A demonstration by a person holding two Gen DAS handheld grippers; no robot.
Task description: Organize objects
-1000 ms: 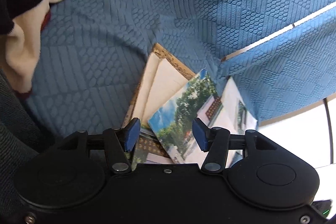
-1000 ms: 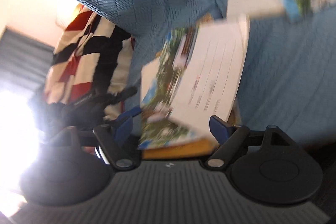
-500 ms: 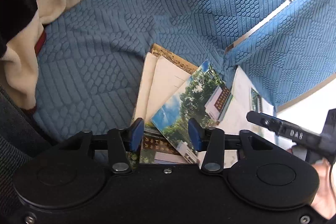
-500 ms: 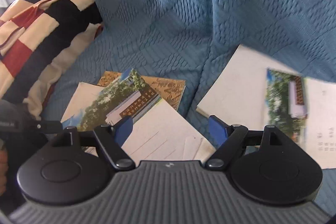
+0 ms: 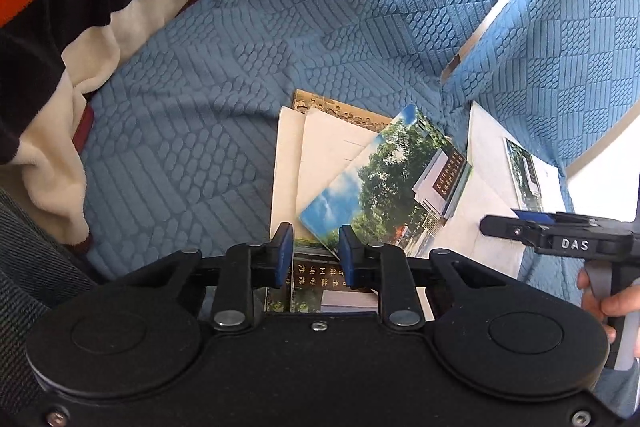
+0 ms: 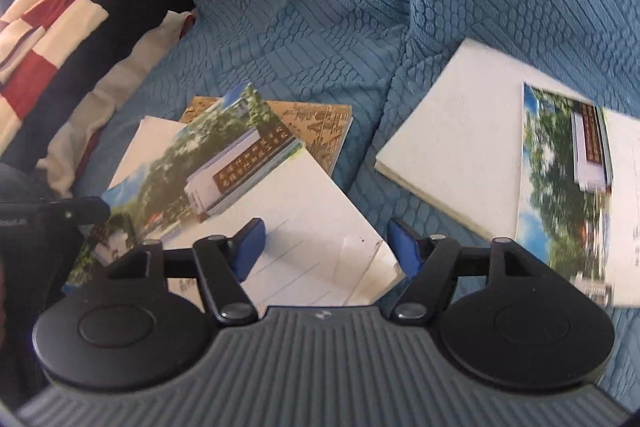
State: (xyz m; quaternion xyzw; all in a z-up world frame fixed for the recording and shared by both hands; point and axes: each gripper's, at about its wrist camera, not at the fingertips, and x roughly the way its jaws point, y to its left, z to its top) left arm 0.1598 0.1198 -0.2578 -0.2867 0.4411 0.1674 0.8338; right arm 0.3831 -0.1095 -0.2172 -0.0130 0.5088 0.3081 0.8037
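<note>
A loose pile of cards [image 5: 320,151] is seen on the blue sofa seat [image 5: 192,131], near the crease where the seat meets the backrest, with a striped blanket [image 5: 60,7] well off to one side. A second pile [image 6: 472,147] lies apart from it, toward the armrest.

The left gripper [image 5: 314,255] is held directly over the near edge of the first pile. Its jaws have just been closing and stand narrow, with the corner of the top photo card [image 5: 392,183] between them; whether the pads press on it cannot be told. That card's long axis runs diagonally away from the jaws toward the backrest, so only the corner is offered.

The right gripper [image 6: 324,251] is held over the same pile from the other side. Its jaws have just been closing too, but stand fairly wide above a white card [image 6: 304,227], nothing gripped. The left gripper is judged nearer to the photo card.
</note>
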